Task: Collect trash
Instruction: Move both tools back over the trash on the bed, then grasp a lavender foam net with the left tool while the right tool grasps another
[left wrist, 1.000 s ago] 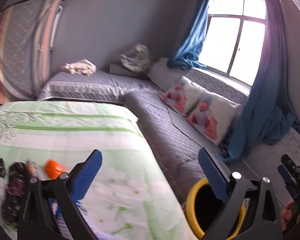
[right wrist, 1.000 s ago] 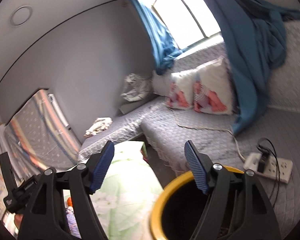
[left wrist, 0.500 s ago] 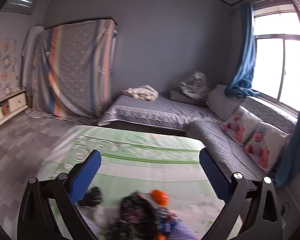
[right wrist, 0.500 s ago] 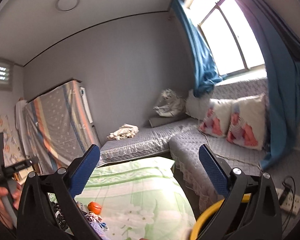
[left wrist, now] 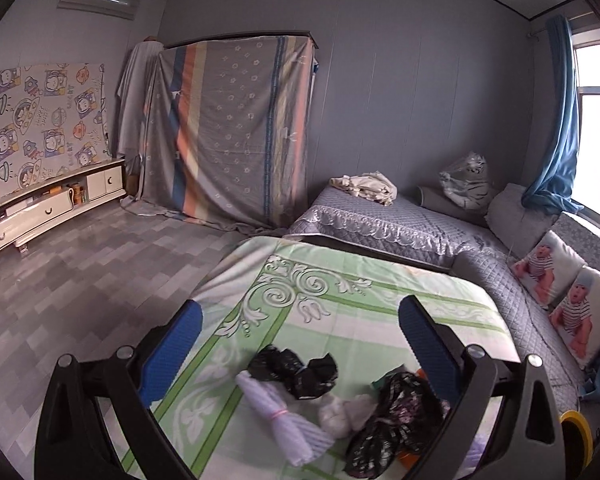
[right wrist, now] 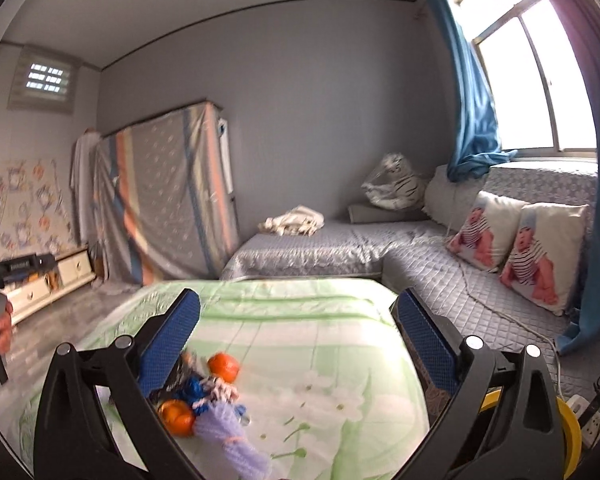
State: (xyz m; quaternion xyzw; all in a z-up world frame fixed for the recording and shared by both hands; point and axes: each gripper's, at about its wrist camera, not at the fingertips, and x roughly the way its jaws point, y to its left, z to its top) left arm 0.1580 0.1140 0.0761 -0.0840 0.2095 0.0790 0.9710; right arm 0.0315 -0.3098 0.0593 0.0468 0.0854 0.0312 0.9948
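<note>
While both grippers, left gripper [left wrist: 298, 338] and right gripper [right wrist: 296, 330], gape empty, views differ. Left wrist alone shows black bags [left wrist: 296, 370] lower centre; right wrist alone shows oranges [right wrist: 224, 366].

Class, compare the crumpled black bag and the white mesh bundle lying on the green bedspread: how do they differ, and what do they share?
The crumpled black bag is dark and glossy; the white mesh bundle is pale and netted. The black bag is scrunched into an irregular lump; the mesh bundle is long, cinched by a pink band and flaring toward one end. The black bag lies farther from the camera, the bundle nearer. Both rest loose on the green bedspread, ungripped.
</note>
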